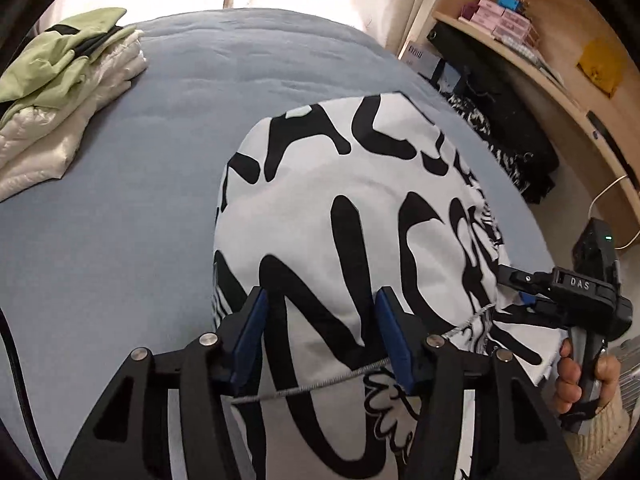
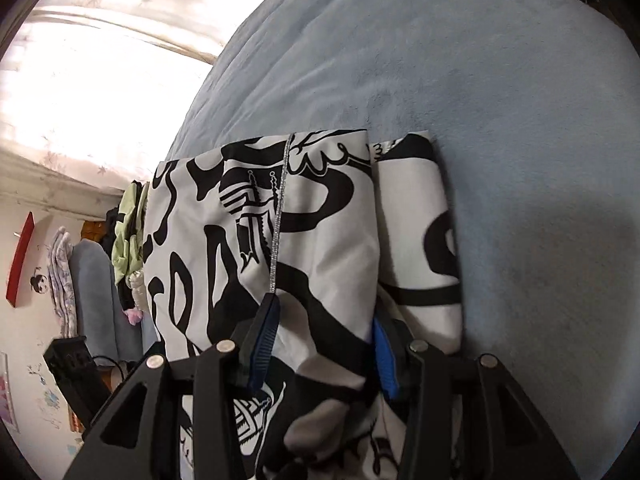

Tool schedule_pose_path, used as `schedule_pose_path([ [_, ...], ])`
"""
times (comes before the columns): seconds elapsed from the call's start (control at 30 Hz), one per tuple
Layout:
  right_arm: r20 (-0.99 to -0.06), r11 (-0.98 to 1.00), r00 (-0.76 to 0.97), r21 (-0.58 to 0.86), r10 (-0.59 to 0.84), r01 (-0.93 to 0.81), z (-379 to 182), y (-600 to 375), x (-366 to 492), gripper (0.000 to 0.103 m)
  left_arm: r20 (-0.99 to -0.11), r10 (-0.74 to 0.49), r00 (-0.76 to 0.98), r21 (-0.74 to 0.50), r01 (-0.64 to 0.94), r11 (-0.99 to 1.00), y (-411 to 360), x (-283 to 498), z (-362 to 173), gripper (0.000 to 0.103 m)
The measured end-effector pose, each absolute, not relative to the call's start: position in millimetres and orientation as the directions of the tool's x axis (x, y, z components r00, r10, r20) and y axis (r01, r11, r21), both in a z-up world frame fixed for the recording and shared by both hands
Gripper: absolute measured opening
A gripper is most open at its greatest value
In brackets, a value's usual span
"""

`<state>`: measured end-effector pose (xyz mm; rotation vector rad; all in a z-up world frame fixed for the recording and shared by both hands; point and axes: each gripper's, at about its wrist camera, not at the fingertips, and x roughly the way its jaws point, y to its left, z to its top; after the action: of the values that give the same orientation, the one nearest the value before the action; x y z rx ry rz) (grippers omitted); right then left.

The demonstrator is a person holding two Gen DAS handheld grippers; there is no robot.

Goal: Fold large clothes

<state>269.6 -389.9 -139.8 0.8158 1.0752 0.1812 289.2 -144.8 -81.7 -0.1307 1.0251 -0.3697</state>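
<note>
A white garment with big black lettering (image 1: 340, 184) lies partly folded on the blue bed. My left gripper (image 1: 322, 336) hangs over its near part, blue pads apart, with flat cloth and a silver cord (image 1: 320, 380) between them. At the garment's right edge is my right gripper (image 1: 516, 288), held by a hand (image 1: 576, 376). In the right wrist view the right gripper (image 2: 324, 344) is shut on a thick bunched fold of the garment (image 2: 320, 240), which drapes forward from its fingers over a lower folded layer (image 2: 420, 240).
The blue bed cover (image 1: 120, 220) stretches left and far. A stack of folded clothes, light green on white (image 1: 60, 92), sits at its far left corner. A wooden shelf unit (image 1: 520, 40) and a black bag (image 1: 500, 120) stand beside the bed on the right. Bright curtains (image 2: 100, 60) hang beyond.
</note>
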Motion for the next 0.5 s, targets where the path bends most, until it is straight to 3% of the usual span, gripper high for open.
schedule_pose_path([
  [0.1,-0.734,0.769,0.516,0.606,0.442,0.203,-127.2,-383.8,265.5,0.008,-0.823,-0.334,0.46,-0.244,0.245,0.938,-153.7,295.1,-81.8,0.054],
  [0.27,-0.613,0.782,0.708,0.607,0.35,0.138,-76.2,-404.9,217.0,0.005,-0.824,-0.251,0.508,-0.104,0.3,0.948,-184.8,286.4,-81.8,0.054],
  [0.4,-0.732,0.856,0.631,0.477,0.259,0.202,-102.1,-398.8,216.9,0.005,-0.806,-0.128,0.577,0.071,0.31,0.948,-211.4,276.1,-93.2,0.055],
  [0.5,-0.75,0.839,0.604,0.49,0.269,0.235,-126.8,-396.7,220.1,0.006,-0.781,-0.104,0.616,0.104,0.293,0.951,-211.2,269.5,-99.0,0.059],
])
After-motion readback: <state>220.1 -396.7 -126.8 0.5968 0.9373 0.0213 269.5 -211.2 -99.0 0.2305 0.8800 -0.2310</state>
